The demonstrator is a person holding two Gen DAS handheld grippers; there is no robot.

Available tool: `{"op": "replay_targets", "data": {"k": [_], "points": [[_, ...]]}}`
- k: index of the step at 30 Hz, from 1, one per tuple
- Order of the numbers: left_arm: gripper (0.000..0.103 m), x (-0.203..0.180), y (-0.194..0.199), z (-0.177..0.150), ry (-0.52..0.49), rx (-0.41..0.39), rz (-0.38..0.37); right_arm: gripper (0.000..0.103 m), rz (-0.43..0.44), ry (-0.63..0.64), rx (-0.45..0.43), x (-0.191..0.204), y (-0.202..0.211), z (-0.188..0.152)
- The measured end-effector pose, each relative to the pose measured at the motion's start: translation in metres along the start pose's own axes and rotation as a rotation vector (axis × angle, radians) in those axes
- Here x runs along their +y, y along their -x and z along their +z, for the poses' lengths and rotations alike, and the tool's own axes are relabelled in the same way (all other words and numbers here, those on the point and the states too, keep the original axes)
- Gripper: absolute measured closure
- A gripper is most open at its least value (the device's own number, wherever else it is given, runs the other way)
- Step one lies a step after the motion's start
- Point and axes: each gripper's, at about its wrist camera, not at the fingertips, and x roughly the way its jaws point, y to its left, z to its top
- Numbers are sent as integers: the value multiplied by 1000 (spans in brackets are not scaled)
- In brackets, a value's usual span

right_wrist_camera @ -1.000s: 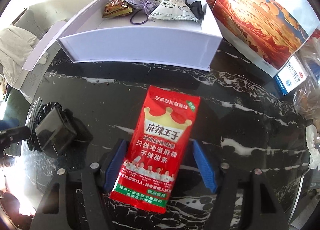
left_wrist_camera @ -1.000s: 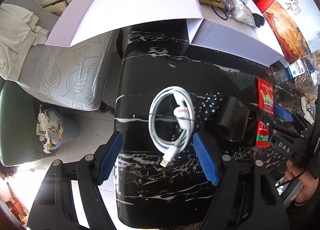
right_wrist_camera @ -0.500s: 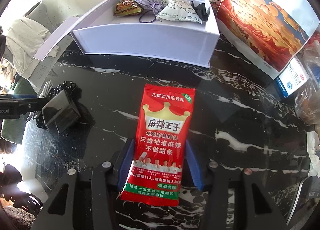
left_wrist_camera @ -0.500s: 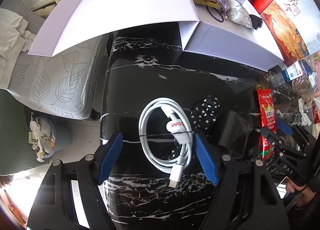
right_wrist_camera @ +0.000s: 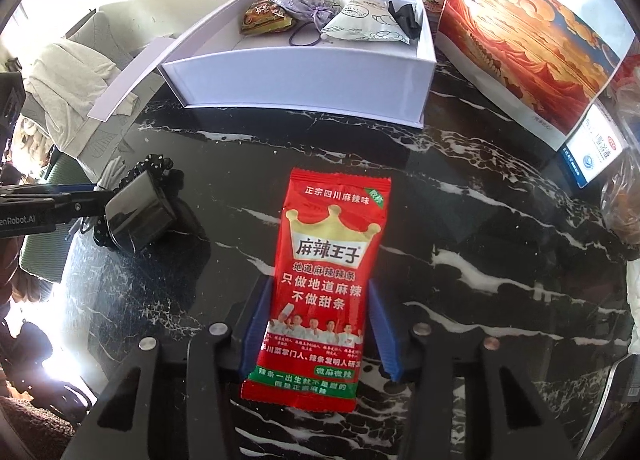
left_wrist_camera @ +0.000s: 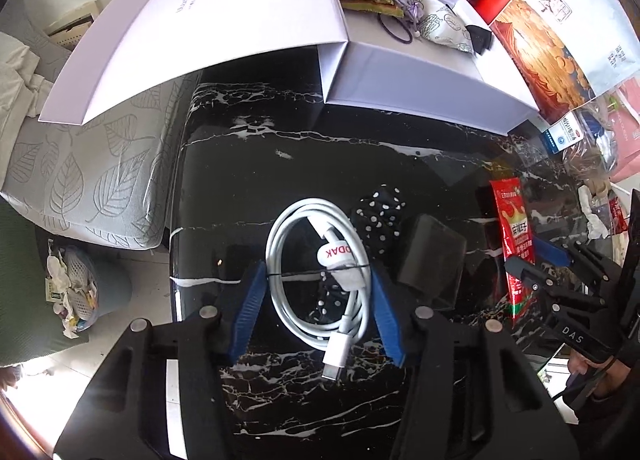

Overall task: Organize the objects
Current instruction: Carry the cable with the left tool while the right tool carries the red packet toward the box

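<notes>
Both grippers' fingers flank items: cable (left_wrist_camera: 318,276), snack packet (right_wrist_camera: 320,284); table edge left.

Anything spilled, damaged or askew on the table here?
Nothing stands out. The white cable is coiled and tied, the red snack packet lies flat and sealed, and the items in the white box look intact. No spills on the marble table.

Black marble table (left_wrist_camera: 248,164) — leaf-patterned grey sofa (left_wrist_camera: 92,168) beside it, sunlit pale floor (left_wrist_camera: 132,272).

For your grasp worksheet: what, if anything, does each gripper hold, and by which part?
Cannot be told. The left gripper straddles the coiled white cable; the right gripper straddles the red snack packet's lower end.
</notes>
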Motion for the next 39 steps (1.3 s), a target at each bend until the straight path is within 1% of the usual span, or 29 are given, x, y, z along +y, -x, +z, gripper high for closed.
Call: {"op": "replay_targets", "data": {"k": [3, 5, 11, 19, 26, 31, 32, 39], "points": [[53, -1, 10, -2, -16, -14, -8, 55, 11, -6, -2, 0, 1, 0], [53, -3, 15, -2, -34, -20, 0, 55, 15, -4, -6, 1, 4, -1], [53, -7, 31, -6, -33, -31, -3, 55, 22, 4, -22, 0, 16, -3], [53, -24, 49, -12, -83, -41, 12, 56, 26, 18, -31, 0, 35, -4], [53, -44, 67, -14, -169, -63, 7, 56, 35, 32, -32, 1, 54, -7], [53, -60, 78, -15, -198, -67, 2, 56, 38, 27, -45, -3, 69, -5], [53, -63, 81, -15, -231, -77, -4, 56, 40, 28, -46, -3, 72, -5], [53, -85, 98, -12, -303, -106, -1, 56, 57, 38, -56, -7, 89, -1]]}}
